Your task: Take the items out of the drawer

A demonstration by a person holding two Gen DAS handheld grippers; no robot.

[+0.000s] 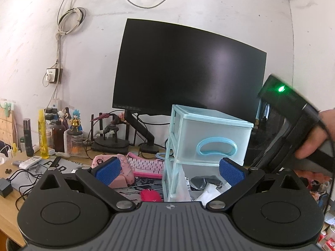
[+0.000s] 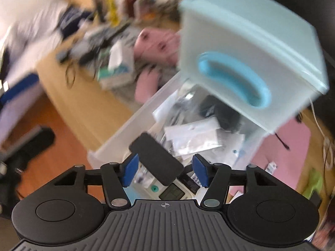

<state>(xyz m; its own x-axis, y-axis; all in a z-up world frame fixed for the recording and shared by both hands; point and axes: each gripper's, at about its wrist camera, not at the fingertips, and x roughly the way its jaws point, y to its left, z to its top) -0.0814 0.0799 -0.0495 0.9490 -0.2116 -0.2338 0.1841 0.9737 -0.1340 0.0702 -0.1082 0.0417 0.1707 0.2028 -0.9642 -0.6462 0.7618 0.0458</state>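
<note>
A light blue plastic drawer unit (image 1: 207, 133) stands on the desk in front of the monitor. Its lower drawer (image 2: 134, 129) is pulled out and holds plastic bags, a black pouch (image 2: 226, 113) and a flat black rectangular item (image 2: 156, 159). The upper drawer with the blue handle (image 2: 234, 79) is closed. My left gripper (image 1: 169, 169) is open and empty, level with the unit. My right gripper (image 2: 164, 170) is open over the drawer, its fingers on either side of the flat black item, not closed on it. The right wrist view is blurred.
A black monitor (image 1: 188, 71) stands behind the unit. A pink keyboard (image 1: 146, 165), pink controller (image 1: 117, 169) and red item (image 1: 150, 195) lie left of it. Bottles, figurines and cables crowd the desk's left. A hand holding the other gripper (image 1: 303, 129) is at right.
</note>
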